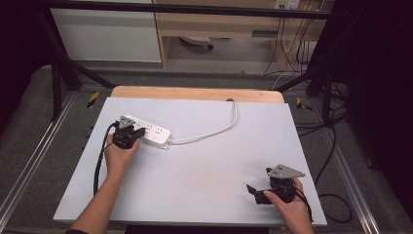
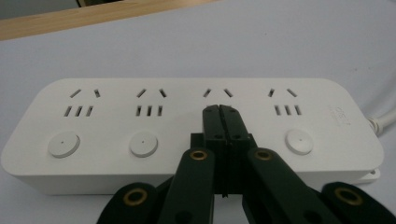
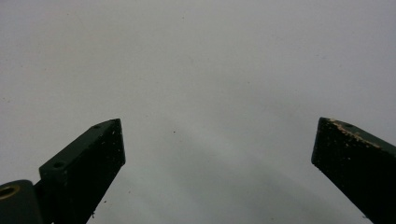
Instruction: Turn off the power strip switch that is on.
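A white power strip [image 1: 148,131] lies at the left of the pale grey table top [image 1: 204,161], its white cable [image 1: 221,127] running to the far edge. In the left gripper view the power strip [image 2: 187,126] has several sockets, each with a round button; the left gripper [image 2: 222,109] is shut, its joined tips over the third button from the left and hiding it. In the high view the left gripper [image 1: 127,134] rests on the strip. The right gripper [image 1: 254,190] is near the front right, open, and in its own view the right gripper [image 3: 217,149] holds nothing above the bare surface.
A wooden strip [image 1: 197,93] borders the table's far edge. Black frame legs [image 1: 73,68] stand at both far corners. Cables [image 1: 336,146] trail on the floor to the right. A wooden desk [image 1: 219,24] stands beyond.
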A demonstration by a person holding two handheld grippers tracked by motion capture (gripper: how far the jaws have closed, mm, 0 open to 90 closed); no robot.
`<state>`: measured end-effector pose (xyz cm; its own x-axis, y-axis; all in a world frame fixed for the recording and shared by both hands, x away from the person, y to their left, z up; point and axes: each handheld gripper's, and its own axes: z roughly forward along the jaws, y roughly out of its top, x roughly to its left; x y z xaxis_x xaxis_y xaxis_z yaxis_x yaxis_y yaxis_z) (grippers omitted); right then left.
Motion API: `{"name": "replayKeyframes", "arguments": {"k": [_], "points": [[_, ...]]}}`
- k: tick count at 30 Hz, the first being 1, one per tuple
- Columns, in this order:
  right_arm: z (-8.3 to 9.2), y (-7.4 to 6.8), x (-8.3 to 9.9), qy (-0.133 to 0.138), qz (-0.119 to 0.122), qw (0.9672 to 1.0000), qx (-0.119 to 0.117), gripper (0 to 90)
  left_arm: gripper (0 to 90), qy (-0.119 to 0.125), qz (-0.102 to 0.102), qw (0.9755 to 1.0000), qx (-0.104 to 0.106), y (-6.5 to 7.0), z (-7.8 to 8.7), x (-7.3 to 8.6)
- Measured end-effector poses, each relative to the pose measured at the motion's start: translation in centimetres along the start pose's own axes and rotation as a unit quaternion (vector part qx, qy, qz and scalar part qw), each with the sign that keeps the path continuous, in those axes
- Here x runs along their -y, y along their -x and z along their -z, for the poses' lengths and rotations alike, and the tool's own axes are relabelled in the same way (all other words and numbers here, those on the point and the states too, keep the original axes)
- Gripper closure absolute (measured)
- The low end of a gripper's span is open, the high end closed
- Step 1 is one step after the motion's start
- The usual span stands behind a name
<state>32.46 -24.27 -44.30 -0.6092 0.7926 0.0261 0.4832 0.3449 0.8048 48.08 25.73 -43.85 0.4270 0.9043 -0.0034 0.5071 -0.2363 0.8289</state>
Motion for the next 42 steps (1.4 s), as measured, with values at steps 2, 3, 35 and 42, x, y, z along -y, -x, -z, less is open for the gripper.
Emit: {"name": "replayKeyframes", "arguments": {"k": [2, 3, 35, 42], "points": [[0.0, 0.0, 0.0, 0.001, 0.001, 1.0, 0.001, 3.3, 90.0, 0.001, 0.0, 1.0, 0.0, 0.0, 0.0, 0.0], [0.0, 0.0, 0.0, 0.001, -0.001, 1.0, 0.0, 3.3, 90.0, 0.002, -0.001, 1.0, 0.0, 0.0, 0.0, 0.0], [0.2, 0.4, -0.1, 0.012, -0.006, 0.9999, 0.008, 3.1, 79.1, 0.077, 0.073, 0.9942, 0.014, -0.7, 1.2, -1.2], [0.3, 0.4, -0.1, 0.016, -0.007, 0.9998, 0.006, 3.1, 54.2, 0.089, 0.054, 0.994, 0.031, 0.2, 1.1, -2.2]]}}
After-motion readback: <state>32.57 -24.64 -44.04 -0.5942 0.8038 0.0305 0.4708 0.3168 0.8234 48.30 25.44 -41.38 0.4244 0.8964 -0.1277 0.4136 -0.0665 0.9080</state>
